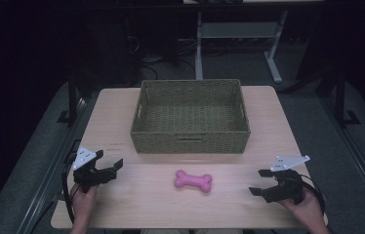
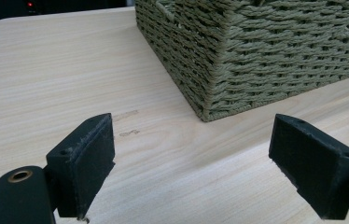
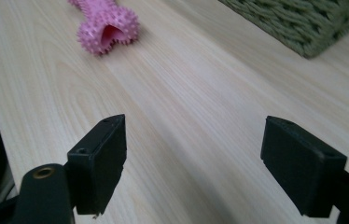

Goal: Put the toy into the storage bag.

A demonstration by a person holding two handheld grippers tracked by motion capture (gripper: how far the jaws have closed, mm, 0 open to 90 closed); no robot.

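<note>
In the high view the left gripper sits near the table's front left edge, left of the bone and well apart from it; its own view gives what the high view cannot, the basket's near corner close up, woven green cord standing on the pale wood, with bare wood between the jaws; the jaws stand wide apart, holding nothing, hovering close over the table. The pink spiked bone lies flat in front of the basket, near its front wall but apart from it, midway between the grippers. The right gripper is right of the bone, well apart; its view shows the bone's hollow knobbed end and a basket corner at upper right; jaws wide, empty, nothing between them and the bone.
</note>
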